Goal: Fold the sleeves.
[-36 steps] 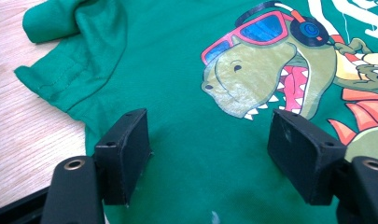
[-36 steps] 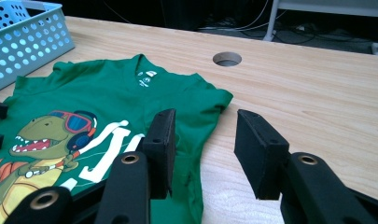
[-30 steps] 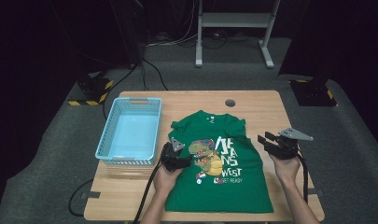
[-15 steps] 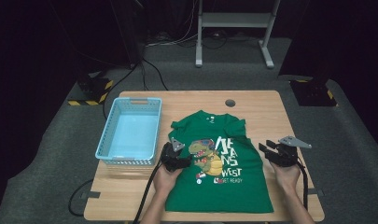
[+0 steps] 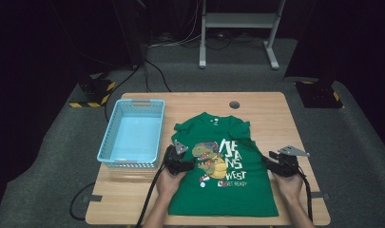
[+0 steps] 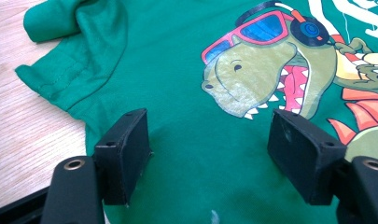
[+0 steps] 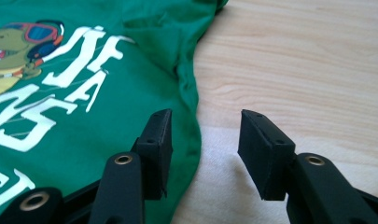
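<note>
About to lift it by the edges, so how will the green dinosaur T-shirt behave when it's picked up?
Likely floppy: the T-shirt lies flat with wrinkled sleeves, so it should sag between the left gripper and right gripper. Probably light. Thin fabric may slip from a shallow pinch.

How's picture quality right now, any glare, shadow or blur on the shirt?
High view: table lit, surroundings dark, shirt print soft. Left gripper view: shirt sharp, faint shadow between the jaws. Right gripper view: shirt edge sharp, soft shadows on the table, no glare.

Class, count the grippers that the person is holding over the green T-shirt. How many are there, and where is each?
2. The left gripper rests open on the green T-shirt beside the dinosaur print; the right gripper sits open at the shirt's right edge, straddling the hem.
</note>
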Available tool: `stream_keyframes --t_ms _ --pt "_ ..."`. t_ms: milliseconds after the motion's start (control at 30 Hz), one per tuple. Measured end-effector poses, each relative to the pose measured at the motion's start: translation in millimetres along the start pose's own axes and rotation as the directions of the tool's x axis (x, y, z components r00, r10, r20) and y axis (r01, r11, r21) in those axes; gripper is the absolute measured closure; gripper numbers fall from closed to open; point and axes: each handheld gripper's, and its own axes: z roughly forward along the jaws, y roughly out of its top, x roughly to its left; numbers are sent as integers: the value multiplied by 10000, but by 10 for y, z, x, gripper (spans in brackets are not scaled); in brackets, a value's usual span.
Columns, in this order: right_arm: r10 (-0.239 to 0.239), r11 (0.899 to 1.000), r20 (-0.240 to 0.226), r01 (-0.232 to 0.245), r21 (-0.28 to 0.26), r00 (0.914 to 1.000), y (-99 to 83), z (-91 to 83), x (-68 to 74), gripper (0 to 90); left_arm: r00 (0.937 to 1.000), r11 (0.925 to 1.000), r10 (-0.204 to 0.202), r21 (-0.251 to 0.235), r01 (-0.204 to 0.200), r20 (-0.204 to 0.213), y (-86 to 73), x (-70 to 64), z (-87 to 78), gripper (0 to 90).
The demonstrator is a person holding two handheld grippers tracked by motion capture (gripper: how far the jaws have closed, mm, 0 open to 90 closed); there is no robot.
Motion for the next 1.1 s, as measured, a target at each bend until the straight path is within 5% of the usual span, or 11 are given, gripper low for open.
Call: stream_keyframes --t_ms 433,600,733,1100 --pt "-903 9931 147 889 764 9958 1 69 112 463 10000 10000 -49 1 49 1 2 2 0 288" --pt "-799 9937 130 787 795 9967 3 72 98 447 9948 9951 -989 96 986 257 76 103 1 345" --pt "-790 9937 131 777 802 9968 3 71 99 448 9920 9919 -1265 -127 1264 -52 196 166 -10 352" --pt "-799 9937 127 786 802 9967 3 71 99 448 9811 9875 -1524 226 1562 -1194 423 323 223 376"
